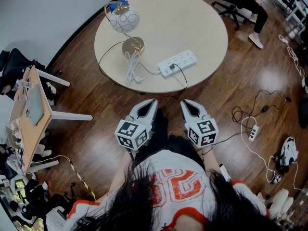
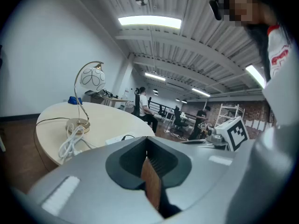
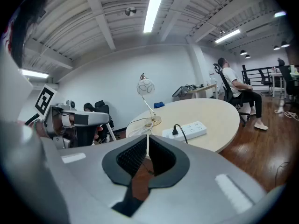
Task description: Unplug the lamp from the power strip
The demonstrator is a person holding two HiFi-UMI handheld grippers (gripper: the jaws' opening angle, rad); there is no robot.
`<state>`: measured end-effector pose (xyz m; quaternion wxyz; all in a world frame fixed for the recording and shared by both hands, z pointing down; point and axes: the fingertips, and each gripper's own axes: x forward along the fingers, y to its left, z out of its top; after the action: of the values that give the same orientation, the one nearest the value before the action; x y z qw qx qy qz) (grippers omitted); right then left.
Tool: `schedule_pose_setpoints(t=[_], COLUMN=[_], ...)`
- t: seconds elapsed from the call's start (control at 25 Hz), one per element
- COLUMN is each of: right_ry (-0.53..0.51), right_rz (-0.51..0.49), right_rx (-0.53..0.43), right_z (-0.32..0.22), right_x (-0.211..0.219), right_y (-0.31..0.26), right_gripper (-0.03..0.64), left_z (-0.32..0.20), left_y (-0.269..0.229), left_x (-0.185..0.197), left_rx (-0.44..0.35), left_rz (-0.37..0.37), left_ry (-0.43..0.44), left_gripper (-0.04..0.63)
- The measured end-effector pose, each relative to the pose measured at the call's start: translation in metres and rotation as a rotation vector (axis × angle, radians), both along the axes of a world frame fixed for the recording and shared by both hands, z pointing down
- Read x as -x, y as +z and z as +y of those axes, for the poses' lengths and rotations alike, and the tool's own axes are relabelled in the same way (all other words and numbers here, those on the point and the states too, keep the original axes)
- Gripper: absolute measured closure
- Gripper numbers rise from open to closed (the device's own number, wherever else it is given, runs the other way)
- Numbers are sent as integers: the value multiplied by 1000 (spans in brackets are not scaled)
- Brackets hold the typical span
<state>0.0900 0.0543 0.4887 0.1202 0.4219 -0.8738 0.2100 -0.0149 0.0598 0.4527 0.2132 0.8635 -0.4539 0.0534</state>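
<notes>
The lamp [image 1: 124, 19] is standing at the far left of the round table [image 1: 202, 23]. A black plug [image 1: 172, 67] is sitting in the white power strip [image 1: 179, 62] near the closer edge, beside a coiled white cord [image 1: 133, 70]. We are holding the left gripper [image 1: 153, 101] and right gripper [image 1: 185, 102] side by side short of the table, each with jaws pressed together on nothing.

Upright lamp [image 1: 124, 20]; white power strip [image 1: 178, 63] nearby
</notes>
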Motion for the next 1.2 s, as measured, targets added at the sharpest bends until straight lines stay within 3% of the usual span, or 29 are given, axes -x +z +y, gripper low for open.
schedule_pose_setpoints(t=[0.16, 0.6, 1.0, 1.2], right_ry=[6, 89, 179, 177], right_rz=[14, 87, 225, 257], right_rx=[6, 32, 85, 125], right_z=[-22, -84, -124, -133], right_x=[6, 15, 11, 16], right_y=[3, 5, 25, 43], right_gripper=[592, 575, 566, 557], left_z=[-25, -109, -153, -161], left_y=[12, 60, 115, 133], left_x=[3, 10, -23, -36], left_rx=[11, 69, 146, 191], left_rz=[-22, -77, -134, -138], left_ry=[30, 136, 340, 369], left_gripper=[574, 595, 595, 595])
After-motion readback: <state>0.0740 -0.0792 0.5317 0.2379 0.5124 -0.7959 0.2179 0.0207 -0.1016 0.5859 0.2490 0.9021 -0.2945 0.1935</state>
